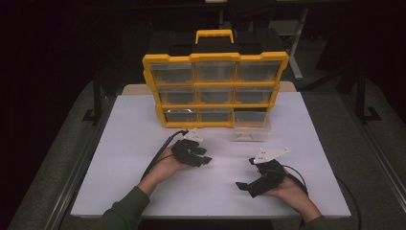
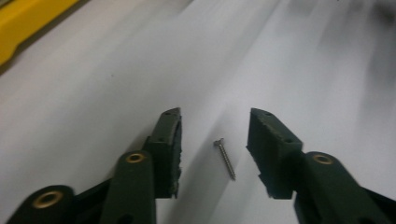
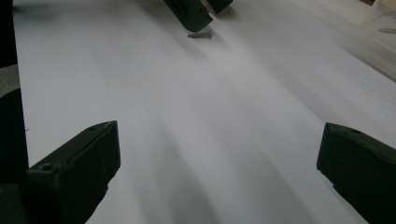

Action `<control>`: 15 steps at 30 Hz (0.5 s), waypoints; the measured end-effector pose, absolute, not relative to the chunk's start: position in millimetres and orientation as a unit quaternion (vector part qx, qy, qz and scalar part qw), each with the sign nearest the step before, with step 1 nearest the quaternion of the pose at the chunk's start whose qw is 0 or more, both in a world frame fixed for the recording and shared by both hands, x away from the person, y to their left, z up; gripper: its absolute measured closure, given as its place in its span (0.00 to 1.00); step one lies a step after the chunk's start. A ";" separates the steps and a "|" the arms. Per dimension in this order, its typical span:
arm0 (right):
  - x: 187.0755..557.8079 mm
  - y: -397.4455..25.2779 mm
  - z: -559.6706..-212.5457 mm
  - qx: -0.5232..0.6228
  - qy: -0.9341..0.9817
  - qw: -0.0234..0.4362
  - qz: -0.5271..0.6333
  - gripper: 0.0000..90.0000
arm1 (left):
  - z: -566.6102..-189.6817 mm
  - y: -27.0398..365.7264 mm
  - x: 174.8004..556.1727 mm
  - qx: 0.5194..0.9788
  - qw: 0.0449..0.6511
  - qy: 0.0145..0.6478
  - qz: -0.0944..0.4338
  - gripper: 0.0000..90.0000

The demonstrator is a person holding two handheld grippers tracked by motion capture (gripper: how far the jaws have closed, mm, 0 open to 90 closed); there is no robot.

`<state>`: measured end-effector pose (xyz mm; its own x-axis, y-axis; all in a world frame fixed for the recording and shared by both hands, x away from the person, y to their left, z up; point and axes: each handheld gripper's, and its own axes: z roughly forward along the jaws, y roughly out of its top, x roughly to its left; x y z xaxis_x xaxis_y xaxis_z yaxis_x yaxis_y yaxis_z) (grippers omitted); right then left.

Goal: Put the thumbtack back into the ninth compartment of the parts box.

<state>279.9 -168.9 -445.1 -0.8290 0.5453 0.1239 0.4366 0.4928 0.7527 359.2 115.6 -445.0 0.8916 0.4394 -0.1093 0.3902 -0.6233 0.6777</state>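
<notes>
A small metal screw [image 2: 225, 158] lies flat on the white table [image 1: 143, 143]. My left gripper [image 2: 215, 116] is open, with one jaw on each side of the screw and neither touching it. In the high view the left gripper [image 1: 206, 160] sits low at the table's middle, pointing right. My right gripper [image 1: 242, 184] rests nearer the front edge, pointing left, and is open wide [image 3: 222, 140] with nothing between its jaws. From the right gripper view the screw [image 3: 200, 34] shows far off, beside the left gripper's fingertips [image 3: 191, 13].
A yellow organizer [image 1: 215, 57] with clear drawers stands upright at the table's back. Its bottom right slot [image 1: 250, 116] is dark. A clear drawer [image 1: 250, 132] sits on the table in front of that slot, and something small lies in it [image 3: 386, 30].
</notes>
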 end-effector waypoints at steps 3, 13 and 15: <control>280.0 -169.0 -445.1 0.285 0.861 0.065 0.415 0.00 | -446.0 115.1 359.4 0.904 0.362 0.225 0.030 0.69; 280.0 -169.0 -444.8 0.285 0.861 0.065 0.416 0.00 | -449.9 111.8 357.4 0.907 0.356 0.225 0.030 0.87; 280.0 -169.0 -444.8 0.285 0.861 0.065 0.416 0.00 | -449.8 112.4 358.0 0.909 0.352 0.220 0.032 0.89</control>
